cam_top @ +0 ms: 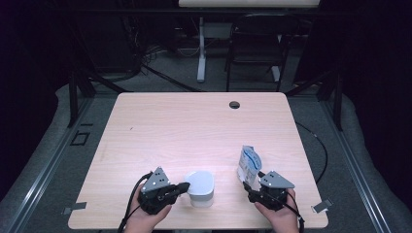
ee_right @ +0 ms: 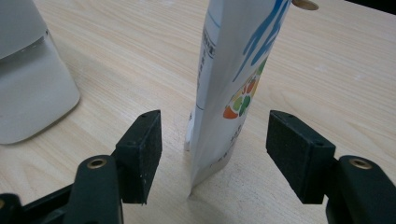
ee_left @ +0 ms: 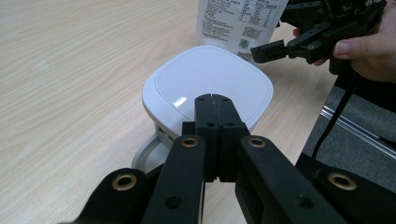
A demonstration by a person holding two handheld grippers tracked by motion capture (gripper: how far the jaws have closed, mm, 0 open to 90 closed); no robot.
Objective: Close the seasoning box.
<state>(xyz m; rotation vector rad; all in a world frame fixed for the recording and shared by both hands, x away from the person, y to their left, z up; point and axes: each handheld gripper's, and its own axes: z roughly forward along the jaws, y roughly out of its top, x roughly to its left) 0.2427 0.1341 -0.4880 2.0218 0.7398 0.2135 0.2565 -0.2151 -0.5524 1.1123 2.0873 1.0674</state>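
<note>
My left tool (cam_top: 183,186) has its jaws pressed together with nothing between them, tips right at the lid of the white square container (cam_top: 200,187) near the table's (cam_top: 194,126) front edge. My right tool (ee_right: 214,154) stands wide open, its pads either side of the upright white pouch (ee_right: 233,88) without touching it. The pouch stands just right of the container.

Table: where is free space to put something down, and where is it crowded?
The table is bare across its far half, from the white container and the standing pouch up to the round hole. The near edge is crowded: left tongs at the container, right tongs around the pouch.
</note>
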